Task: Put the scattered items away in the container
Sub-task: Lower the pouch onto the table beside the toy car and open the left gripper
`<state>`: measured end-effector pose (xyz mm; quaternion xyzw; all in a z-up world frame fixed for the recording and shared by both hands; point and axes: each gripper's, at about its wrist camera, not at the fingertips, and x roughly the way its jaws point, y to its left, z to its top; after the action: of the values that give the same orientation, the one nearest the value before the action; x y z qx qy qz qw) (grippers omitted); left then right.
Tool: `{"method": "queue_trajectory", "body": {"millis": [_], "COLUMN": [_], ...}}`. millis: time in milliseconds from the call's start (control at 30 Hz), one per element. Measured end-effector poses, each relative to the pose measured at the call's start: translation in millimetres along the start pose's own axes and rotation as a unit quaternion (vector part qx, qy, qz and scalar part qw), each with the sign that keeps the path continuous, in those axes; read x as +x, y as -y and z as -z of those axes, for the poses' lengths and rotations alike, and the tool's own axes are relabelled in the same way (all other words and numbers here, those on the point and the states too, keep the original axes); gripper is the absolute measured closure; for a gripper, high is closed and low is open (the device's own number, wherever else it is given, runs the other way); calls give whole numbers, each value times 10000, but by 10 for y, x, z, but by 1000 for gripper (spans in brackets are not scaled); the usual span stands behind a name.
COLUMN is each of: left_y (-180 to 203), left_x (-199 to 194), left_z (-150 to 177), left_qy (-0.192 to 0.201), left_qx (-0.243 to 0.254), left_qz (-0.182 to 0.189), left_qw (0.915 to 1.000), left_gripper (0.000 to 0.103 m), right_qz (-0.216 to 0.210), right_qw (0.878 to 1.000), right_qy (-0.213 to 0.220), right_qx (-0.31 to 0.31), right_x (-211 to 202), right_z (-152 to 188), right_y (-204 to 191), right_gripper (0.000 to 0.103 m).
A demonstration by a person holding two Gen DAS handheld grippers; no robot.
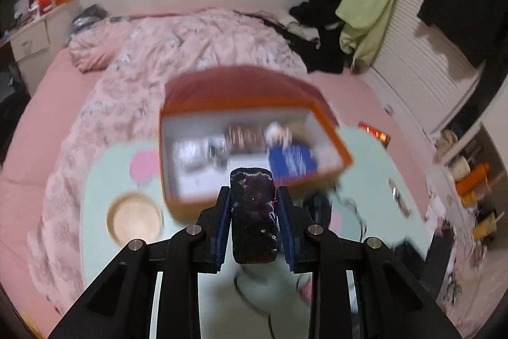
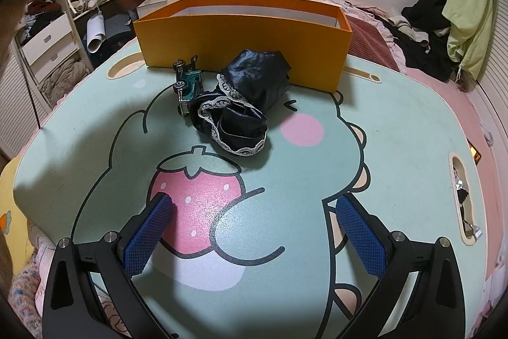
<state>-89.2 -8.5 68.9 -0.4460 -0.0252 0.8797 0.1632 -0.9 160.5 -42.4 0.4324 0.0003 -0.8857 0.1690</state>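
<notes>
Overhead, left gripper [image 1: 253,212] clenches a dark block [image 1: 253,218] near the orange box [image 1: 330,116]; right gripper [image 2: 254,231] gapes w/ nothing inside, satin cloth [image 2: 244,104] far ahead.

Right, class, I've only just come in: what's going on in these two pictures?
A person is tidying loose items into an orange box on a green lap table. The left gripper is shut on a dark block, held above the box, which already holds a few blurred items. The right gripper is open and empty, low over the table. A toy car and black cloth lie outside the box.
</notes>
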Motion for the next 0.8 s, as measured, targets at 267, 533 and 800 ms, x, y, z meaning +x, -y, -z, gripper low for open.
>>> {"method": "queue_trajectory", "body": {"millis": [267, 533, 800], "left_y": [-72, -61, 26], "left_x": [466, 196, 236], "left_z": [546, 684, 1211], "left_qy": [-476, 164, -20], "left_qx": [-155, -42, 282], "left_qz": [114, -357, -899], "left_qw": [9987, 9992, 9955], "left_gripper": [76, 28, 16], "right_qz": [-5, -10, -15], "right_qw": [10000, 10000, 10000], "right_qy": [0, 0, -2], "right_qx": [-5, -8, -13], "right_x": [-3, -7, -9], "right_z": [4, 8, 12], "right_y": [0, -1, 1], "right_gripper": [1, 1, 1]}}
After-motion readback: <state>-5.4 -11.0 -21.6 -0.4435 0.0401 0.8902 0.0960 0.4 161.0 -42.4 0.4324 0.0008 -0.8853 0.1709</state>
